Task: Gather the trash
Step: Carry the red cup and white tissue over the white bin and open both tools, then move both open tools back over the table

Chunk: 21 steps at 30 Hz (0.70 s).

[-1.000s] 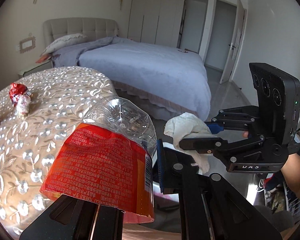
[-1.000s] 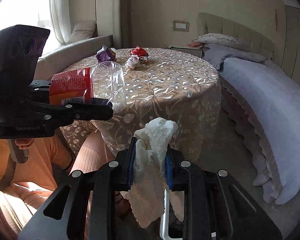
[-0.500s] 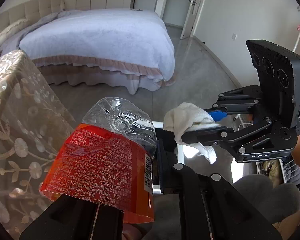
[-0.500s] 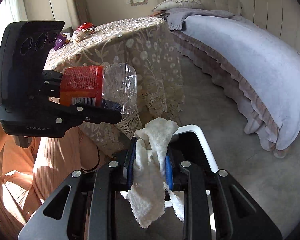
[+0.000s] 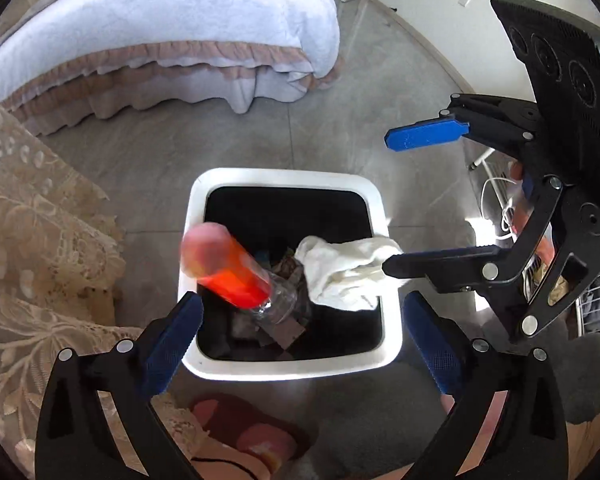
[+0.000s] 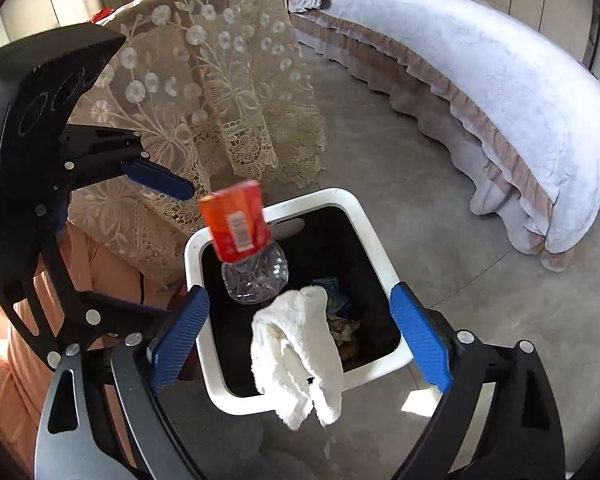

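Note:
A white bin with a black liner (image 5: 290, 368) (image 6: 374, 224) stands on the floor below both grippers. A clear plastic bottle with a red label (image 5: 236, 276) (image 6: 240, 236) is in the air over the bin, neck down, motion-blurred. A crumpled white tissue (image 5: 340, 272) (image 6: 296, 356) is also in the air over the bin's rim. My left gripper (image 5: 300, 336) (image 6: 140, 236) is open and empty above the bin. My right gripper (image 6: 300, 344) (image 5: 392, 204) is open and empty beside it. Other trash lies in the bin.
A table with a lace cloth (image 5: 28, 248) (image 6: 204, 80) stands close to the bin's left. A bed with a pale blue cover (image 5: 172, 12) (image 6: 480, 80) is beyond on the grey floor. The person's legs (image 6: 24, 360) and a slipper (image 5: 252, 436) are near the bin.
Both grippers tilted down over the bin and opened. The bottle left the left gripper and the tissue left the right gripper; both are falling toward the bin.

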Each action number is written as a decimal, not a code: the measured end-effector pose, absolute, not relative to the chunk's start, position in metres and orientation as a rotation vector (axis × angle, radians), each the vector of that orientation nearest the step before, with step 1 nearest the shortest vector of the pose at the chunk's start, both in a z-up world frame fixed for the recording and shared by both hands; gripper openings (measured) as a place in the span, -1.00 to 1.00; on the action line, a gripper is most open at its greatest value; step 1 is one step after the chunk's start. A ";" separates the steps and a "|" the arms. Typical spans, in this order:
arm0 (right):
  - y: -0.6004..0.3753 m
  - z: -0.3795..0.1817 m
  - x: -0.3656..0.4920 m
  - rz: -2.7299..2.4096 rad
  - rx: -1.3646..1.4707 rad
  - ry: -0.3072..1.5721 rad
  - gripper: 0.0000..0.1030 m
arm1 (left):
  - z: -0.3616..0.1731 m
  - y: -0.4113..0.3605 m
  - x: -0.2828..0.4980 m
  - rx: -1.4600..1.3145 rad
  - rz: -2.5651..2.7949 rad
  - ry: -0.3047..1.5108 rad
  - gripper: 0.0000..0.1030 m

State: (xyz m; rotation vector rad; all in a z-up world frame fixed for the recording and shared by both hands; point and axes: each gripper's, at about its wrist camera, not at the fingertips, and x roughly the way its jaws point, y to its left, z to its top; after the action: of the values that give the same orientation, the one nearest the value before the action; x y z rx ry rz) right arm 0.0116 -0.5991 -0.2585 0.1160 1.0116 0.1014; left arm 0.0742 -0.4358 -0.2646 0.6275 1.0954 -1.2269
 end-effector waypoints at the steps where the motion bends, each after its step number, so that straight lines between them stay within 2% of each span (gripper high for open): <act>1: -0.602 -0.259 0.012 0.091 0.122 1.011 0.86 | -0.267 -0.437 0.074 0.641 -1.228 1.091 0.90; 10: -0.598 -0.257 0.016 0.091 0.086 1.010 0.91 | -0.271 -0.434 0.071 0.693 -1.230 1.062 0.90; 21: -0.583 -0.223 0.014 0.097 0.047 0.921 0.91 | -0.225 -0.410 0.061 0.649 -1.202 0.935 0.90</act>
State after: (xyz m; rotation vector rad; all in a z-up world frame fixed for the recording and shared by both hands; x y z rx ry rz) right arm 0.0142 -0.5826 -0.2230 0.0473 0.9209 0.0967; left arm 0.0609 -0.4103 -0.2246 0.6489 0.9347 -1.2024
